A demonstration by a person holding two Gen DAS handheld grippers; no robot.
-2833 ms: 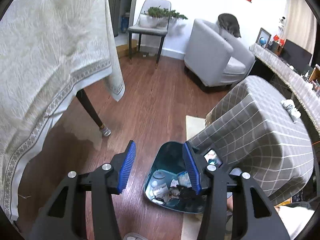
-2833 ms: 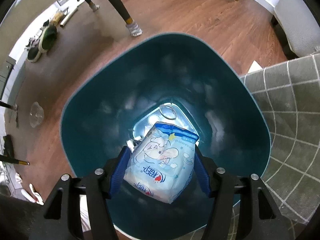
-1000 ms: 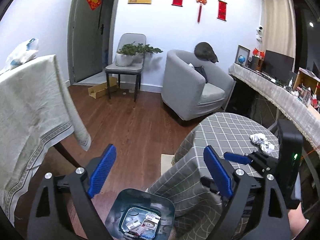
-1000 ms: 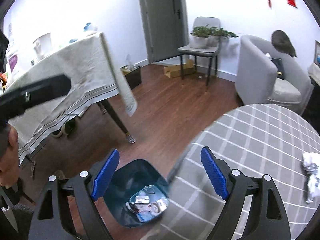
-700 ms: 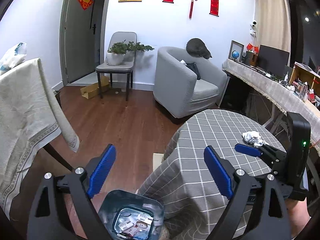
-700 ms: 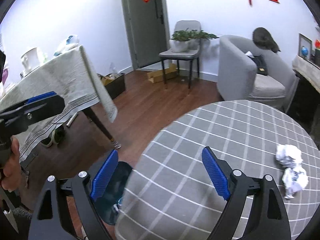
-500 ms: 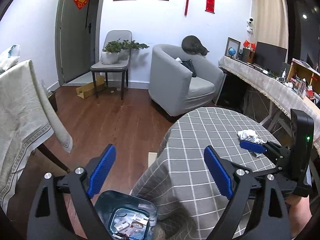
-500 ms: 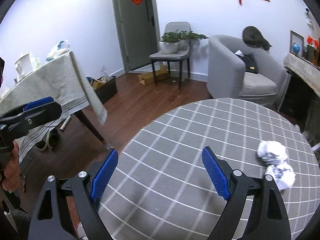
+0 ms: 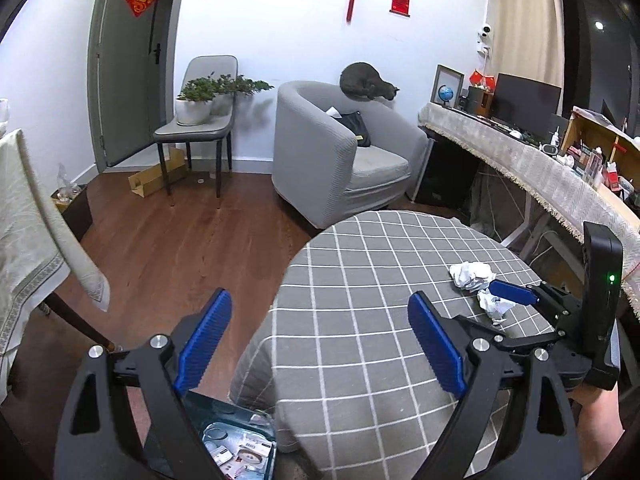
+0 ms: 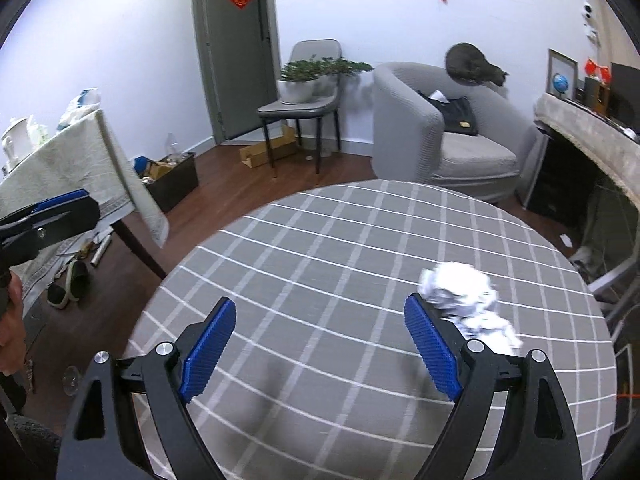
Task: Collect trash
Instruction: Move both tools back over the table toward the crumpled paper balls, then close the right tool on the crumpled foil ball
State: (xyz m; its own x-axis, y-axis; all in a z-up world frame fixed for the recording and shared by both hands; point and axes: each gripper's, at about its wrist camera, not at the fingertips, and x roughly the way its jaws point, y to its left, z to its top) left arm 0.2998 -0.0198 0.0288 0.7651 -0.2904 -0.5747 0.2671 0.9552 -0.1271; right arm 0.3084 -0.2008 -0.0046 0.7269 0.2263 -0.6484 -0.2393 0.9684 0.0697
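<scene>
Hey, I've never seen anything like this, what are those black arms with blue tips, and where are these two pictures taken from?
They are hand-held tongs, one in each of a person's hands, with a wide-angle camera on each looking forward along its two blue pads.

One picture looks out over the left tongs; the other over the right tongs. Both are open and hold nothing.

In front is a round table with a grey checked cloth. On it lie two crumpled white paper balls, close beside the right tongs' pad. A teal bin with trash already inside stands on the floor next to the table. The right tongs also show in the left view, by the paper.
</scene>
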